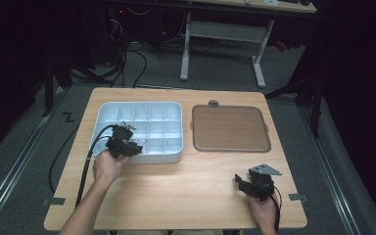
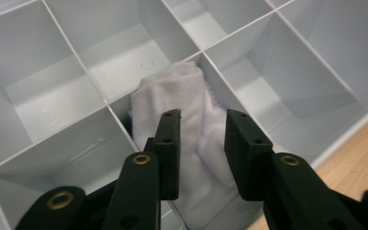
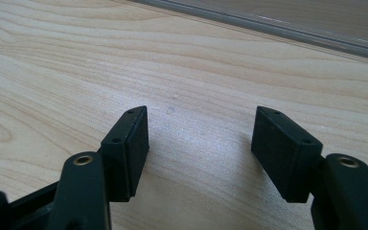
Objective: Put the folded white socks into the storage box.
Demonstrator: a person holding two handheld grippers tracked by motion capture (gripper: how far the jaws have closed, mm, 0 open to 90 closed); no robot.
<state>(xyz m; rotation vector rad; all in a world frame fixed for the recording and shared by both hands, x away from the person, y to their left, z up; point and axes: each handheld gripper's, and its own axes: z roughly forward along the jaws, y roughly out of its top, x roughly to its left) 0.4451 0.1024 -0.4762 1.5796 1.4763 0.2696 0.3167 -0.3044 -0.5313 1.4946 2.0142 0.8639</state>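
A white folded cloth (image 2: pixel 172 91) lies stuffed in one compartment of the white divided tray (image 1: pixel 139 104), near the tray's front rim. My left gripper (image 2: pixel 203 115) points down into that compartment. Its jaws stand a little apart on either side of the cloth, and the pads do not press on it. In the high view the left gripper (image 1: pixel 131 147) hovers over the tray's front left part. My right gripper (image 1: pixel 241 183) rests low over the wooden table (image 1: pixel 186 186) at the front right. In its own view the right gripper (image 3: pixel 201 112) is open with only bare wood between its jaws.
A brown flat tray (image 1: pixel 230 128) lies to the right of the white tray, and its edge (image 3: pixel 292 31) shows ahead of the right gripper. The divided tray's other compartments (image 2: pixel 76 57) look bare. Beyond the table are desk legs and cables on the floor.
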